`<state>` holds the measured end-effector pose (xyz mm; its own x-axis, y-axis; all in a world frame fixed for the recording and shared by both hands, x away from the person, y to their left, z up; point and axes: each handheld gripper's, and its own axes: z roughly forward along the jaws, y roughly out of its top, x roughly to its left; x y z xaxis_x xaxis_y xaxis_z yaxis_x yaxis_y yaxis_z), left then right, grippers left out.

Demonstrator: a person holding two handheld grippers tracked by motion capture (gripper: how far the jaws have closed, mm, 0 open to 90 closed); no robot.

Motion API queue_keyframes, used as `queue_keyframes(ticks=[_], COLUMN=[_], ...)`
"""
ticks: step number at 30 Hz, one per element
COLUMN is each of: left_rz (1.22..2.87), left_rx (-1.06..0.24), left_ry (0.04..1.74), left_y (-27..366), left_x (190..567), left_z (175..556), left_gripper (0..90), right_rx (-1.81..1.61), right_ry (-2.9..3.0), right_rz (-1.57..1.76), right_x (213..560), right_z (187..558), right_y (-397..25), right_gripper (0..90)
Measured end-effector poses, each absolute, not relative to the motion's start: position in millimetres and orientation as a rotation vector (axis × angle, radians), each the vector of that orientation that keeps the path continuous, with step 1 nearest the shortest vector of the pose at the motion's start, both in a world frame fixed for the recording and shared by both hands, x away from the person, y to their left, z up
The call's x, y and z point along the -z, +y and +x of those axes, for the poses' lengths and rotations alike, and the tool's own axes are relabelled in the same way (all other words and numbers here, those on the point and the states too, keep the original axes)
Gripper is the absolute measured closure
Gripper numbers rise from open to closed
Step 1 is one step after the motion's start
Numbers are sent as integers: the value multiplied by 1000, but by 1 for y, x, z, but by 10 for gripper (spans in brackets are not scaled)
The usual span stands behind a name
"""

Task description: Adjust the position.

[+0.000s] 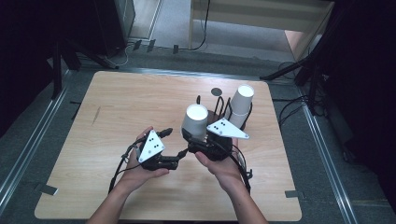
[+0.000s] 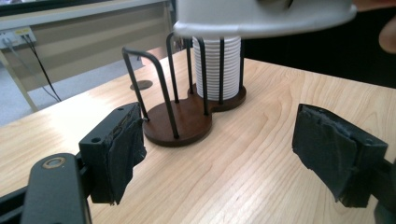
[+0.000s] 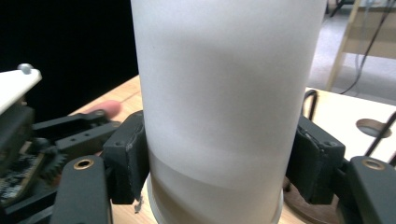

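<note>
Clamped between the pads of my right gripper [image 3: 215, 163] is a white paper cup [image 3: 224, 93], upside down, its rim at the bottom and its closed base pointing up. Both jaws press flat on its sides near the rim, one on each side. From above, that cup [image 1: 195, 120] sits just beyond my right hand [image 1: 223, 165], lifted off the wood and near the front of the cup holder [image 1: 218, 114].

My left gripper [image 2: 219, 154] stands wide apart with nothing between its padded jaws, aimed at the holder's dark wooden base [image 2: 180, 121]. In the high view it rests in my left hand [image 1: 140, 165], just beside the right one.

Further out, the holder has two bays ringed by black wire uprights [image 2: 156, 84]. The near bay is bare; the far one carries a stack of white cups [image 2: 217, 70], and the stack [image 1: 242, 106] rises well above the wires.

Risks as I judge them: paper walls give easily, so a harder squeeze could dent the cup or make it pop out of the jaws. Lowering it at a tilt could catch its rim on a wire and jam it, or nudge the light holder across the table [image 1: 116, 116]. My idle left gripper sits close enough to bump the right one.
</note>
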<state>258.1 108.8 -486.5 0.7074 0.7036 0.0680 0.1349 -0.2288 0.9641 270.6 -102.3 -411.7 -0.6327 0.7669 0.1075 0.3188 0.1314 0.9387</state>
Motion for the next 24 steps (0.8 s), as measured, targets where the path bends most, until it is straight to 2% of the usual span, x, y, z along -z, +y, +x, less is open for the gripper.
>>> queue_keyframes(ticks=[11,24], left_rz=[1715,1688], left_rx=[-569,-430], left_ry=[740,833], left_y=[129,138], left_x=[487,472], left_z=[254,254], left_gripper=[134,128], right_rx=[-1412,-1317], right_ry=[1998,2005], right_rz=[1035,1012], right_x=[432,472], right_z=[269,261], right_y=[-110,-110], right_gripper=[336,346])
